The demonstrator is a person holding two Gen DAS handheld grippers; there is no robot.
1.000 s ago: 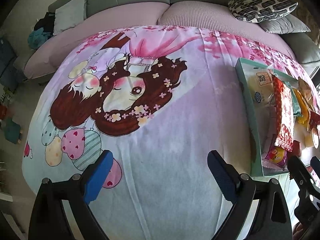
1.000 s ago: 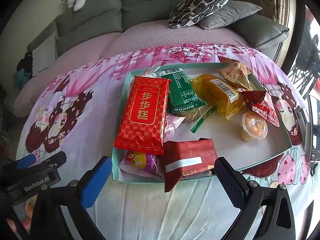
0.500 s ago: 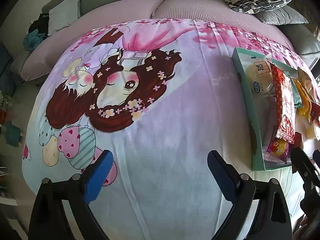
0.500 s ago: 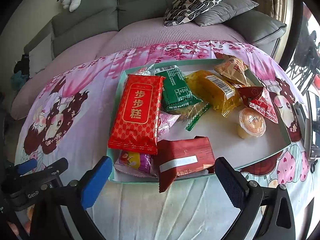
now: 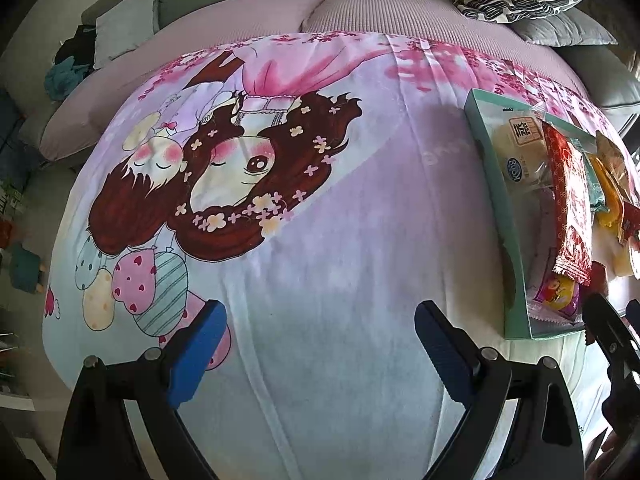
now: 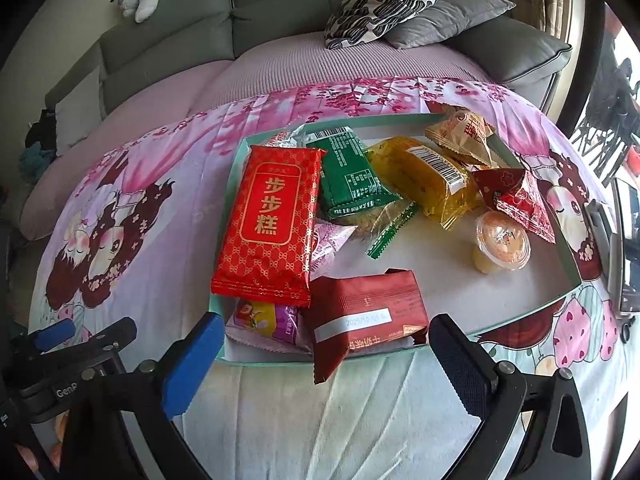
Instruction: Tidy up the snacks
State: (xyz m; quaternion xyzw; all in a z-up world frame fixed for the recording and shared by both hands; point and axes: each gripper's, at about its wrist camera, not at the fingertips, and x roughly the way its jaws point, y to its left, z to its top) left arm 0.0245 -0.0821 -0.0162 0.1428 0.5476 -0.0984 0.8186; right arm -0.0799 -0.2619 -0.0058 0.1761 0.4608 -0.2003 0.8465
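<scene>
Left tool (image 5: 320,332) spread wide, empty, over cartoon cloth (image 5: 320,240); tray (image 5: 514,264) to its right. Right tool (image 6: 326,344) also wide, empty. Red packet (image 6: 270,222) just ahead-left, long axis pointing away; maroon packet (image 6: 366,320) between fingertips, crosswise.

My left hand-held gripper (image 5: 320,334) and right hand-held gripper (image 6: 326,346) are black with blue pads. The blanket (image 5: 340,260) shows pink blossoms and brown-haired cartoon children on lilac and pale blue. The tray (image 6: 532,300) has a mint-green rim. Its packets: bright red with gold lattice (image 6: 270,224), green (image 6: 348,178), yellow (image 6: 428,180), dark red (image 6: 368,312). The cushion (image 6: 384,0) is black-and-white patterned.
</scene>
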